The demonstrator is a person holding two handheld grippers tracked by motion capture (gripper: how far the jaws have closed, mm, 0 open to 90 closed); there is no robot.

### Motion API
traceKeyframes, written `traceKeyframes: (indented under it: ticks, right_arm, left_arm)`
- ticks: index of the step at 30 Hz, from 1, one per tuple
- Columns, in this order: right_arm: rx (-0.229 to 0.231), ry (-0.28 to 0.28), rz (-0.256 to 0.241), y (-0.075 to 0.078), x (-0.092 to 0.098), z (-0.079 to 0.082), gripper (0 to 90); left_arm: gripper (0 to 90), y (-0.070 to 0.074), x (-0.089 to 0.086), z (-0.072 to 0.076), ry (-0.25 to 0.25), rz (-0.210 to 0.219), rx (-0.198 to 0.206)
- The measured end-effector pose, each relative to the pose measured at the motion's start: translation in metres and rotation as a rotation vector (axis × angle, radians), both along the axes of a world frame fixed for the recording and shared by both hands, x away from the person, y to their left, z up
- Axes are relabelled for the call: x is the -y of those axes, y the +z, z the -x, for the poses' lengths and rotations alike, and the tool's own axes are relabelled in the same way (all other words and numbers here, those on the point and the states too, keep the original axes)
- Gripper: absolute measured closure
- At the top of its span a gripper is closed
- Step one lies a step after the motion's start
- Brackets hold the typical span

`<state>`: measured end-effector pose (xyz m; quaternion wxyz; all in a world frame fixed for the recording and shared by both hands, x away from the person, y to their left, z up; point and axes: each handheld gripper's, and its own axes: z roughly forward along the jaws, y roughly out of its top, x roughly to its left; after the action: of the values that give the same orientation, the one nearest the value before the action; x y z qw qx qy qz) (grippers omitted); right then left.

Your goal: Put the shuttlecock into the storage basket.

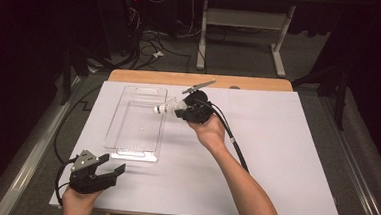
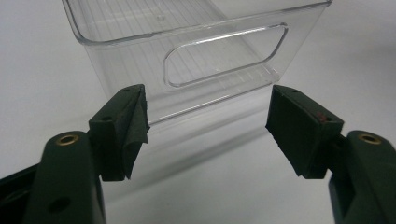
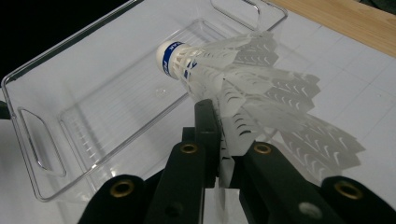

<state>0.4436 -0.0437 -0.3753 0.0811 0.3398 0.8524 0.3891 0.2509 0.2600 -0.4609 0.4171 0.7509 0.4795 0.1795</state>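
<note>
Over the clear plastic bin's (image 1: 135,149) right rim, the right gripper (image 3: 224,140) pinches a white shuttlecock (image 3: 243,88) by its skirt. Featherlight, crushable vanes; the cork end is the firmer grip. Left gripper (image 1: 105,170) rests released near the bin's front.

Bin (image 3: 70,93): clear glossy plastic, ribbed floor. Shuttlecock (image 3: 243,88): white matt plastic skirt, smooth cap. Surface (image 1: 275,158): white matt sheet; bare wood strip at 12 o'clock. Right hand-held gripper (image 3: 224,154): matt black plastic, brass inserts.

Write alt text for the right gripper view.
The right gripper pinches a white plastic shuttlecock by its skirt, cork end pointing over a clear, empty plastic bin on the white table.
</note>
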Motion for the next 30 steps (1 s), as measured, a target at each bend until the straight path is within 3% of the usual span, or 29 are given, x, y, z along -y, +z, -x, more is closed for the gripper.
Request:
traceKeyframes:
  ticks: [30]
  right_arm:
    - [-0.029,0.023,0.029,0.0,-0.052,-0.018,88.9]
  left_arm:
    - [30.2,0.0,0.0,-0.002,-0.005,0.009,-0.004]
